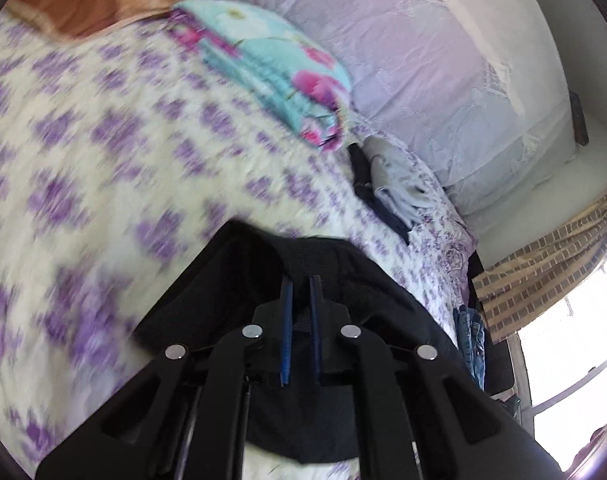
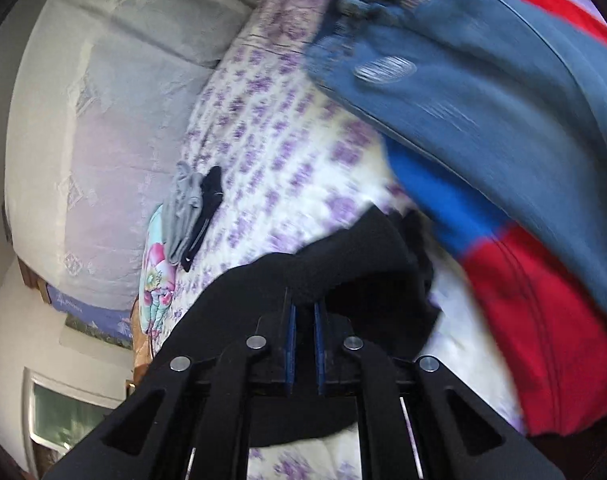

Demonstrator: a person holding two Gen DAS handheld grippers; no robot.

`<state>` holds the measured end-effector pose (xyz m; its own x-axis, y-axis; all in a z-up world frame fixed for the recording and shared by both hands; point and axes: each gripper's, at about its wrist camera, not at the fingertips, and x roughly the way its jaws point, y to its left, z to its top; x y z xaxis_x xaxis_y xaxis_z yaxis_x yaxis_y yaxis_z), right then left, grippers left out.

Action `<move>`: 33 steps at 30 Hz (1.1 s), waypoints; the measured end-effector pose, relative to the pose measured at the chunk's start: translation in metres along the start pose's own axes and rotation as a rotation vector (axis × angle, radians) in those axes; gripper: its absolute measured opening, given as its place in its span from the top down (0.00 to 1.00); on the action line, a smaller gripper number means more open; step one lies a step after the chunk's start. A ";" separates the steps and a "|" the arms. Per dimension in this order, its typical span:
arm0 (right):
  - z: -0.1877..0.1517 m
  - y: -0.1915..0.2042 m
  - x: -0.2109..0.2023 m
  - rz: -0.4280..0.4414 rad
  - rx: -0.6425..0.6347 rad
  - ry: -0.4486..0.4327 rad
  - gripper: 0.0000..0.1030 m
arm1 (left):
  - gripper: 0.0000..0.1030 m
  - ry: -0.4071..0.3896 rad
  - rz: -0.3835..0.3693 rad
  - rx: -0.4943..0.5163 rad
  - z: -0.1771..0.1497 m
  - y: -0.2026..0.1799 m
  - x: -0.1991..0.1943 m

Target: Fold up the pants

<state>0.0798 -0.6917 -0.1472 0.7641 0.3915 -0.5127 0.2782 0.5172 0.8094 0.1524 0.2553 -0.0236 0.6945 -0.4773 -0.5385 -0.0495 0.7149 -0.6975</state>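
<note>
Left gripper point(image 1: 301, 280) and right gripper point(image 2: 303, 296) each clamp soft black knit pants point(image 1: 323, 264); purple-floral quilted bedspread point(image 1: 103, 160) at 12 o'clock.

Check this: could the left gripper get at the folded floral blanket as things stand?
Probably not yet: the left gripper is shut on the black pants; otherwise only bare bedspread lies before the floral blanket.
</note>
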 end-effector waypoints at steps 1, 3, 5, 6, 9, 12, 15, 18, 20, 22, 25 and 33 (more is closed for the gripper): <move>-0.001 -0.011 -0.002 0.011 0.026 -0.008 0.92 | 0.93 0.000 0.001 -0.029 -0.005 0.011 -0.003; 0.000 -0.017 -0.004 0.030 0.041 -0.024 0.92 | 1.00 -0.039 0.024 -0.109 -0.011 0.035 -0.019; 0.008 -0.010 -0.010 0.054 0.013 -0.044 0.93 | 1.00 -0.093 -0.018 -0.193 -0.008 0.053 -0.039; 0.012 -0.004 -0.012 0.062 -0.005 -0.053 0.93 | 1.00 -0.123 -0.039 -0.218 -0.004 0.058 -0.051; 0.022 0.016 -0.014 0.072 -0.065 -0.074 0.92 | 1.00 -0.130 0.009 -0.173 -0.002 0.050 -0.066; 0.024 0.019 -0.009 0.075 -0.064 -0.070 0.92 | 0.99 -0.040 0.007 -0.049 -0.026 0.012 -0.059; 0.024 0.011 -0.006 0.077 -0.036 -0.062 0.92 | 0.79 0.041 0.045 0.045 -0.066 -0.025 -0.041; 0.024 0.006 -0.002 0.075 -0.017 -0.056 0.92 | 0.77 0.080 0.024 0.021 -0.093 -0.038 -0.022; 0.024 0.006 -0.003 0.079 -0.014 -0.054 0.92 | 0.76 0.097 0.007 -0.033 -0.097 -0.039 -0.008; 0.023 0.007 -0.005 0.085 -0.015 -0.056 0.92 | 0.71 0.091 -0.002 -0.117 -0.094 -0.034 0.006; 0.022 0.008 -0.006 0.085 -0.019 -0.054 0.92 | 0.70 0.070 0.042 -0.187 -0.080 -0.023 0.018; 0.020 0.002 -0.005 0.086 -0.003 -0.051 0.92 | 0.54 0.034 0.140 -0.310 -0.060 0.004 0.005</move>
<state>0.0877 -0.7079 -0.1371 0.8138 0.3952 -0.4260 0.2083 0.4859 0.8488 0.1122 0.2249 -0.0575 0.6415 -0.4056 -0.6512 -0.3623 0.5880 -0.7232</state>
